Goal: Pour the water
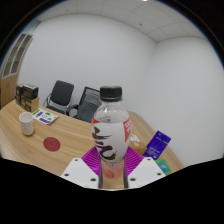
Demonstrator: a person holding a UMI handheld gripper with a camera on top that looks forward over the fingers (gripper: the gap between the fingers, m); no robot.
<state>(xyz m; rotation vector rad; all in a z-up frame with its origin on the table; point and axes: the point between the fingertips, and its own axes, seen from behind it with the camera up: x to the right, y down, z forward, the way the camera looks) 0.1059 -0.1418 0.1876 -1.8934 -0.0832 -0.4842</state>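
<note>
One bottle point(110, 128) in gripper point(111, 168), label unreadable.

This is an office meeting room. A long wooden conference table point(60, 135) runs through it, with black mesh office chairs point(62, 96) drawn up along its far side. Plain white walls point(120, 55) and a white ceiling enclose the space, and a cardboard box point(27, 96) sits at the table's far end.

My claw point(112, 168) has magenta pads; the clear bottle point(111, 135) shows a black cap and red-white label. Tan worktop point(70, 140), red coaster point(52, 146), beige cup point(26, 122), blue box point(159, 144).
</note>
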